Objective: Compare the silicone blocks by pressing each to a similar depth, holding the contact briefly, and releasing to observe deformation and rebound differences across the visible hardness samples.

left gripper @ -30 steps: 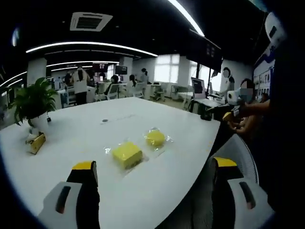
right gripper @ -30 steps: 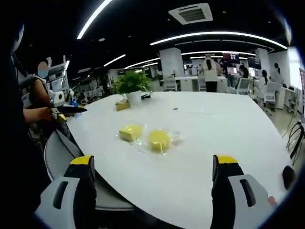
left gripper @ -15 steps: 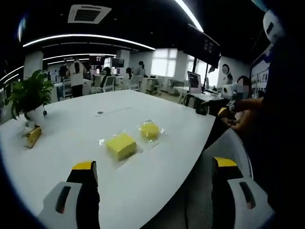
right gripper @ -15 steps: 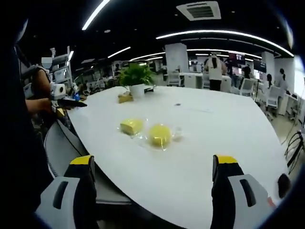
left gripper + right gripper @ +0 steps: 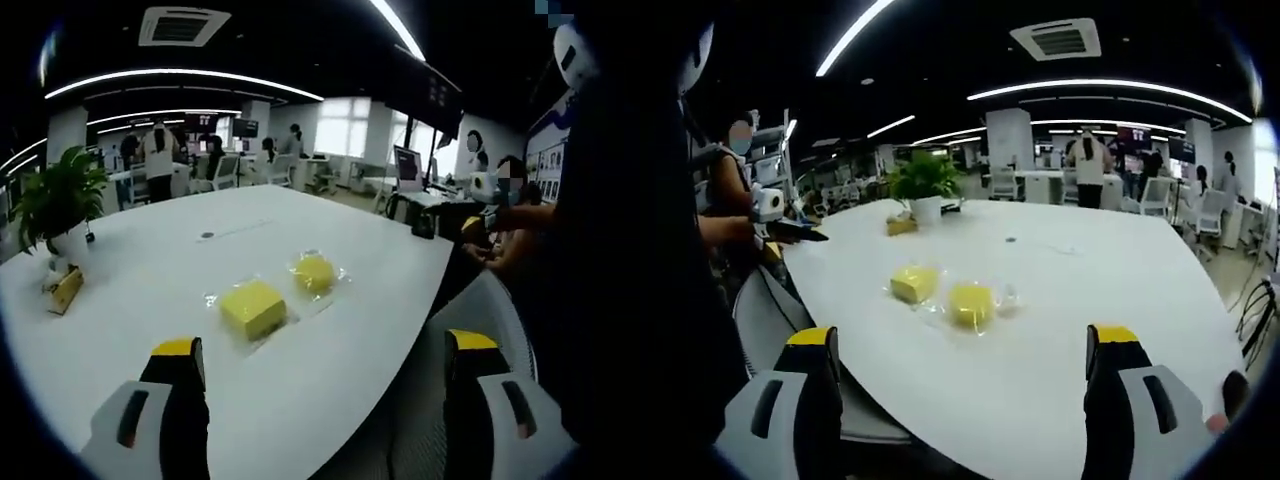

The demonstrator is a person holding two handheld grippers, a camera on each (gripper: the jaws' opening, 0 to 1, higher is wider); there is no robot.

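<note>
A: Jaws? Blocks?
B: Left gripper (image 5: 318,372), right gripper (image 5: 960,360) both stood wide, empty. Square block (image 5: 253,308), round block (image 5: 314,272) lay ahead btwn jaws, well apart, probably staged for pressing.

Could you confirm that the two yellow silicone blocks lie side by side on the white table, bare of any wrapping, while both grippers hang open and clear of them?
Not quite: the blocks are wrapped, not bare. The left gripper view shows the square yellow silicone block and the rounder yellow silicone block each on crinkled clear plastic wrap. The rest holds: they lie side by side on the white table, with the left gripper and right gripper open and clear.
</note>
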